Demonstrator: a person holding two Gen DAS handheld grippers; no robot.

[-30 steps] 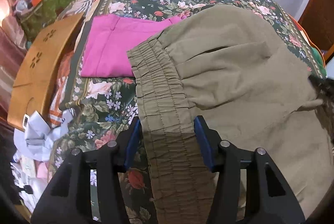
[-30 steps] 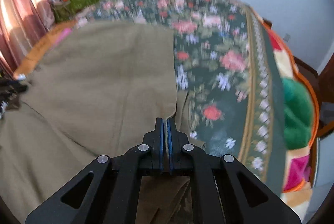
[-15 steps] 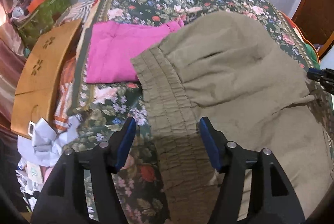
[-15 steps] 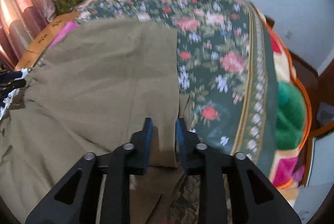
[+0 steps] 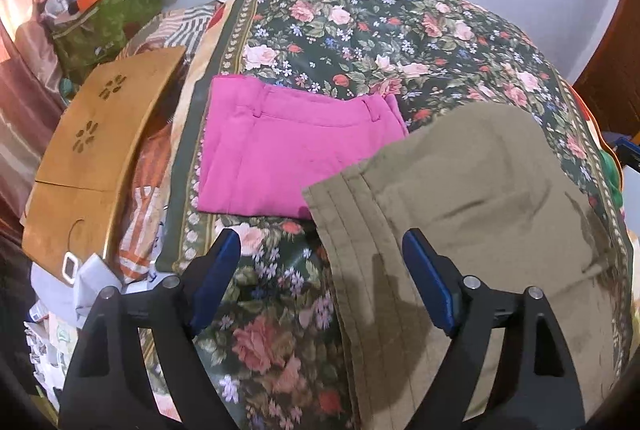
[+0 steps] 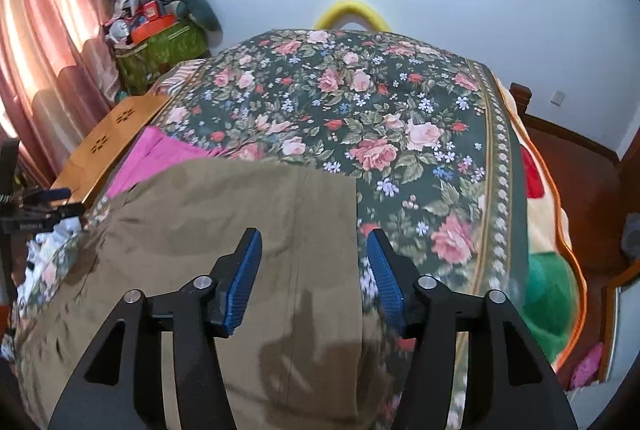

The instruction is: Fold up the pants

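Olive-khaki pants (image 5: 472, 205) lie folded flat on a floral bedspread (image 5: 360, 29), elastic waistband on the left. They also show in the right wrist view (image 6: 224, 230). My left gripper (image 5: 320, 278) is open and empty, raised above the waistband edge. My right gripper (image 6: 314, 270) is open and empty, raised above the pants' right edge. The left gripper shows at the left edge of the right wrist view (image 6: 36, 209).
Folded pink pants (image 5: 288, 153) lie on the bed beyond the khaki pair. A wooden lap table (image 5: 92, 157) sits at the bed's left side. A green bag (image 5: 108, 17) with clutter stands at the back left. A green cushion (image 6: 552, 294) lies off the bed's right edge.
The right gripper was shut on the pants' edge, then opened and let go. Both grippers have opened wider and lifted back from the pants, which now lie flat.
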